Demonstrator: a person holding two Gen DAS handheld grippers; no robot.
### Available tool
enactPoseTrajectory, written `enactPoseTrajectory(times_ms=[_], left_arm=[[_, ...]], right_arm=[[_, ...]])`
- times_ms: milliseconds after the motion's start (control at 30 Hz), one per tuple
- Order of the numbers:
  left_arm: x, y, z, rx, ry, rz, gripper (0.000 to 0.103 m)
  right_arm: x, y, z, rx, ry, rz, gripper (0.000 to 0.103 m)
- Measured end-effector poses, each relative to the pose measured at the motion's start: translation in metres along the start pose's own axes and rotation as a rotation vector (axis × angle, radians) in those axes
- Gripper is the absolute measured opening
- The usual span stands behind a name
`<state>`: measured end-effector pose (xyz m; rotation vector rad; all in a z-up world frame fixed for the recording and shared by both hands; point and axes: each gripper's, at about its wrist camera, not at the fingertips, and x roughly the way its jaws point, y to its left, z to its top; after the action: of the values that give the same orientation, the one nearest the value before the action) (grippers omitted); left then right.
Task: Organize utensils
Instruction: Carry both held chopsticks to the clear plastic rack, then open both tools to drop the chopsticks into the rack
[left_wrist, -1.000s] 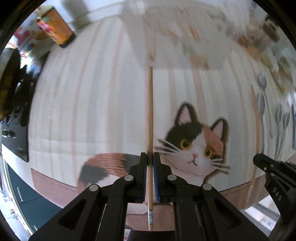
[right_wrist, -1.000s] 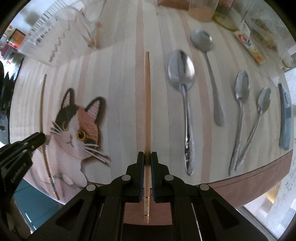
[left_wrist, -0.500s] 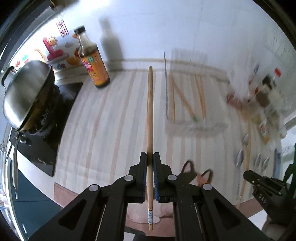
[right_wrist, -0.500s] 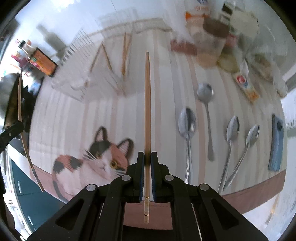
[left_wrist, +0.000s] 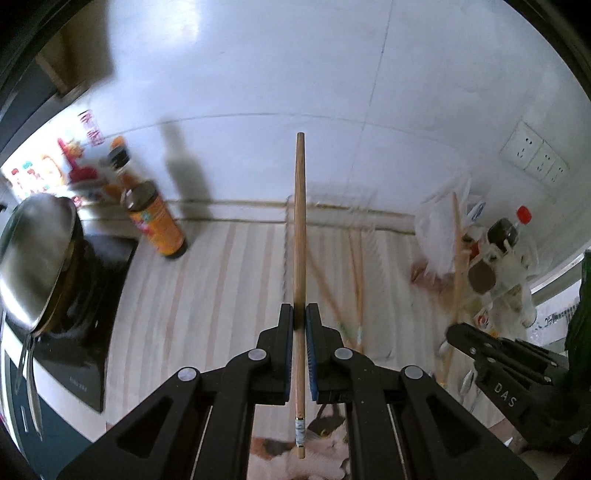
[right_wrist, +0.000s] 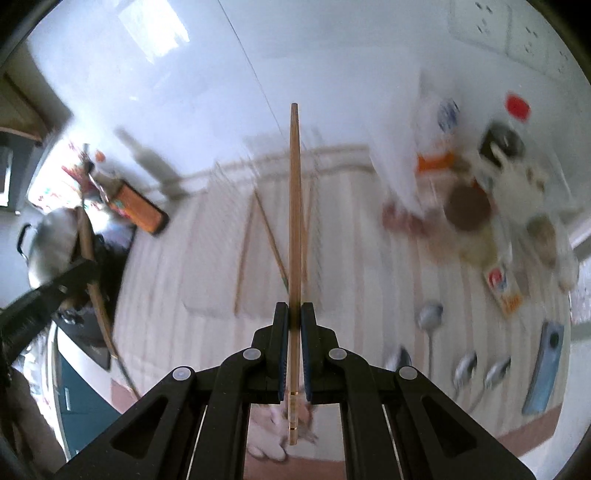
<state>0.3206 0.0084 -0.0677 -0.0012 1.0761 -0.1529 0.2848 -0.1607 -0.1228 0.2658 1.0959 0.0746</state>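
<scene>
both tongs have risen off the cat mat since a second ago; left tongs (left_wrist: 299, 317) clamp one chopstick (left_wrist: 300, 236), right tongs (right_wrist: 294, 315) clamp another chopstick (right_wrist: 294, 206), above the striped table (left_wrist: 221, 280) near the clear tray (right_wrist: 221, 280).

White glossy wall (left_wrist: 332, 74) behind worktop (left_wrist: 221, 295), bright light patch reflected high on it. Worktop covered by pale striped mat. White socket panel (left_wrist: 535, 157) on wall, upper right. Black hob (left_wrist: 92, 295) at left end, steel pan (left_wrist: 33, 251) on it. Teal cabinet front (right_wrist: 72, 398) below worktop edge.
</scene>
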Motion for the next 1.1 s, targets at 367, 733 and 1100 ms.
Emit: enactPoseTrajectory(times_ms=[367, 733, 1100], left_arm=[[0.08, 0.001, 0.058, -0.021, 0.164, -0.051, 0.004], [0.145, 0.008, 0.057, -0.057, 0.334, -0.081, 0.005], [0.116, 0.019, 0.036, -0.043, 0.229, 0.035, 0.066]], right_arm=[[0.068, 0.015, 0.076, 0.042, 0.105, 0.049, 0.007], [0.132, 0.013, 0.076, 0.049, 0.235, 0.028, 0.007], [0.125, 0.001, 0.06, 0.023, 0.246, -0.04, 0.035]])
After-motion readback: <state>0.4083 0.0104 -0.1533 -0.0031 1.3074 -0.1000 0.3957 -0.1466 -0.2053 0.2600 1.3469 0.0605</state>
